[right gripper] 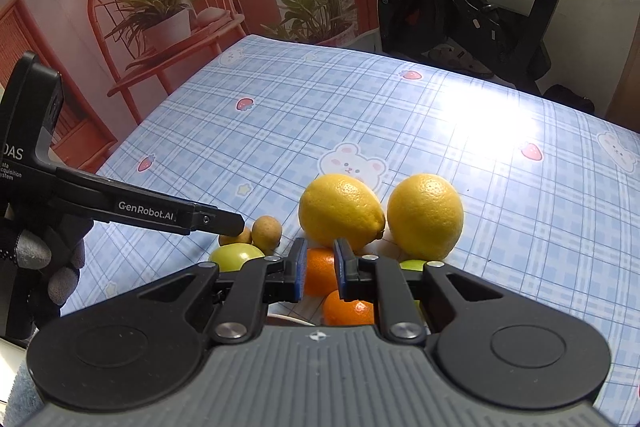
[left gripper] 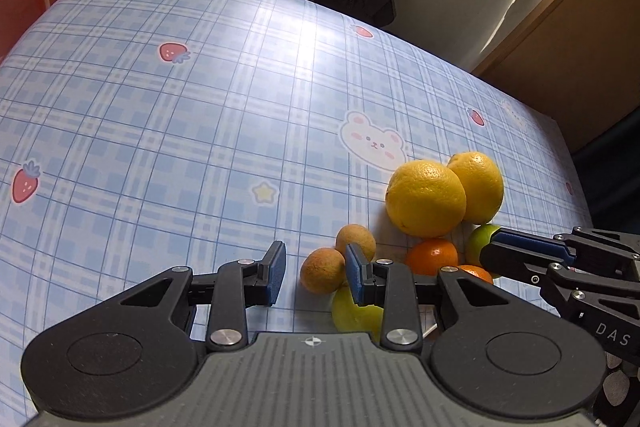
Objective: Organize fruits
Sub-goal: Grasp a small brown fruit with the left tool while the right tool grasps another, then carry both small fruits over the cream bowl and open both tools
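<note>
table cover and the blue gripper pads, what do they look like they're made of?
Table cover: likely vinyl or oilcloth. It is glossy, throws a hard white glare patch, lies flat without folds, and carries a printed blue plaid with bears and strawberries.
Gripper pads: probably rubber or a similar soft polymer. They are matte blue with a fine texture, set on black fingers; exact material can't be told.

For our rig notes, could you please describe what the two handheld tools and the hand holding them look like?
Both tools are matte black with a grey ribbed base, round black pivot housings, silver pins and blue pads on the fingers. Seen from the right wrist view, the left tool carries white "GenRobot.AI" and "DAS" lettering; the right tool also shows "DAS". The left hand wears a dark glove with grey fingertips. No cables show.
</note>
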`<state>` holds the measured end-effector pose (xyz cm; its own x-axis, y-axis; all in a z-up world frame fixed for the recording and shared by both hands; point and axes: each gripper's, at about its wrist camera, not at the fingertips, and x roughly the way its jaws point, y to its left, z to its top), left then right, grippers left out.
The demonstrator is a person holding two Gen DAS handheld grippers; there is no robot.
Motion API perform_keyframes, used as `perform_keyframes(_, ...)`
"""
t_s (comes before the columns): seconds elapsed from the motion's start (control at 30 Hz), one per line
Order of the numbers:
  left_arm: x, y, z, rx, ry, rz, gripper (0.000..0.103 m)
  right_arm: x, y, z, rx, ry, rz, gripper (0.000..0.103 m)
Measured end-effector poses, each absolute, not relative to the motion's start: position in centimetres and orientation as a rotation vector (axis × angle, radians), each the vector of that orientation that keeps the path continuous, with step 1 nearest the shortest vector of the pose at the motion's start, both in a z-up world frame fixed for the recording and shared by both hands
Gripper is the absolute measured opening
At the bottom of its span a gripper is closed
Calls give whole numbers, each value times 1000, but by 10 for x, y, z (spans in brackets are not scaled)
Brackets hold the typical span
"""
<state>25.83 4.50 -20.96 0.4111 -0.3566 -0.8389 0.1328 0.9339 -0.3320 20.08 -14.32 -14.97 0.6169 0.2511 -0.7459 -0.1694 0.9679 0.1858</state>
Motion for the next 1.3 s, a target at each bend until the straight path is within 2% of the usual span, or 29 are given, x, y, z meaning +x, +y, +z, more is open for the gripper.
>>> perform_keyframes(0.07,258,44,-212,-232,1108,-315,35,200,-143,-149,103,877,244,17)
perform_keyframes(0.13,260,45,-213,-236,1106,-323,25,201,-143,-149,114,883,248,17)
perform_keyframes(0.8,234,118,-203,-159,1008,-248,25,261,-92,-162,199,1051,177,18)
perform_keyframes(1.1,229,128,-203,-171,979,-255,25,276,-75,-174,226,1111,80,20)
perform_keyframes(1.3,227,132,-204,-182,962,-258,26,282,-72,-179,222,1129,27,30)
